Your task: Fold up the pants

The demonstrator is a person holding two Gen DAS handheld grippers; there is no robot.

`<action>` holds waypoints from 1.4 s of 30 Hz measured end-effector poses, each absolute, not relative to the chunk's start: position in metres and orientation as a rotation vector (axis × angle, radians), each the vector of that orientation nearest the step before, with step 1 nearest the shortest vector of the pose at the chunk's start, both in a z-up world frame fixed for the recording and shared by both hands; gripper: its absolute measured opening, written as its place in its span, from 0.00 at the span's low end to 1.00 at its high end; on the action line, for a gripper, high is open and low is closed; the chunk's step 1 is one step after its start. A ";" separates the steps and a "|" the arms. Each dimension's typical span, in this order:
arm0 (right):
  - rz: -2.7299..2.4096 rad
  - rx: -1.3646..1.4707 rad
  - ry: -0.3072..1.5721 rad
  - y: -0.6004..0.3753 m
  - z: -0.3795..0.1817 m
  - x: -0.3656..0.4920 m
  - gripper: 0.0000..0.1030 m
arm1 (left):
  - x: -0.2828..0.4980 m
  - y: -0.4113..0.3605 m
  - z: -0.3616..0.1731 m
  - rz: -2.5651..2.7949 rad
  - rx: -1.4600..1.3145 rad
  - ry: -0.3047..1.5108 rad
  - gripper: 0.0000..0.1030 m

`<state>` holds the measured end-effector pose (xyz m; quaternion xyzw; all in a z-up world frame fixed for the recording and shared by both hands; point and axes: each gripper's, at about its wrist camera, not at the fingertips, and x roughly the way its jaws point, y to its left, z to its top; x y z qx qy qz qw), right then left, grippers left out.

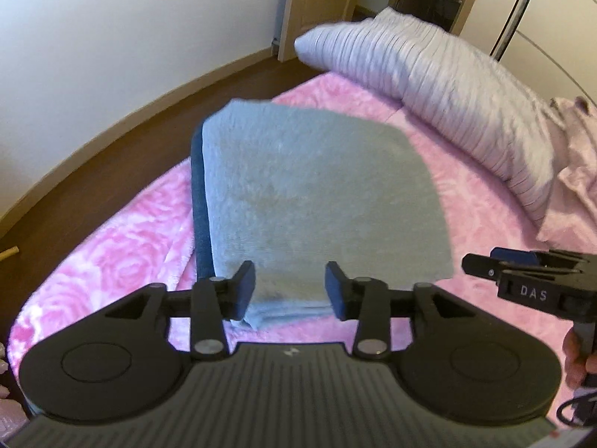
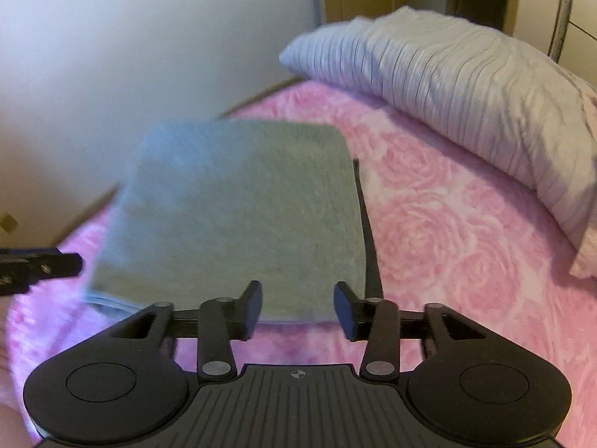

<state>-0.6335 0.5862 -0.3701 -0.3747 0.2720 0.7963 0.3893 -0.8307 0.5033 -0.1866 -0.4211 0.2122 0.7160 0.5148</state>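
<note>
The left tool is hanging over the near edge of the folded pants, its two dark, flat-padded fingers standing moderately apart with nothing pinched between them; the cloth is lying below and beyond the tips. The right tool is doing the same at the pants' other near corner, its jaws parted a little wider and likewise gripping nothing. Each tool is showing up at the side of the other's view: the right tool at the right edge, with a hand on its grip below, and the left tool at the left edge.

The pants are sitting as a thick, squarish stack in the middle of both frames, pale grey-blue and fuzzy on top, with a darker blue layer peeking out along one side and stacked edges showing at the near end.

They are resting on a bed covered by a plush pink blanket embossed with roses. A long, crinkled, pale striped pillow is lying across the upper right of the frame, well apart from the pants.
</note>
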 end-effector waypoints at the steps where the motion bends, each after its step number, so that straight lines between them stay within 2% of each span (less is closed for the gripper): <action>1: 2.030 -0.934 0.706 0.581 -0.360 -0.629 0.48 | -0.826 0.497 -0.175 1.723 -0.999 0.505 0.39; 8: 2.080 -0.845 0.746 0.529 -0.279 -0.590 0.58 | -0.776 0.439 -0.099 1.739 -0.940 0.482 0.60; 14: 2.118 -0.859 0.724 0.465 -0.228 -0.549 0.60 | -0.731 0.375 -0.049 1.766 -0.901 0.456 0.67; 21: 2.146 -0.882 0.675 0.394 -0.191 -0.496 0.60 | -0.679 0.306 -0.015 1.826 -0.873 0.467 0.72; 23: 2.161 -0.873 0.668 0.378 -0.184 -0.480 0.60 | -0.663 0.289 -0.009 1.840 -0.861 0.465 0.78; 32: 2.210 -0.873 0.604 0.319 -0.160 -0.427 0.60 | -0.604 0.225 0.010 1.884 -0.835 0.432 0.79; 42: 2.282 -0.885 0.619 0.284 -0.152 -0.399 0.61 | -0.573 0.182 0.022 1.911 -0.848 0.408 0.80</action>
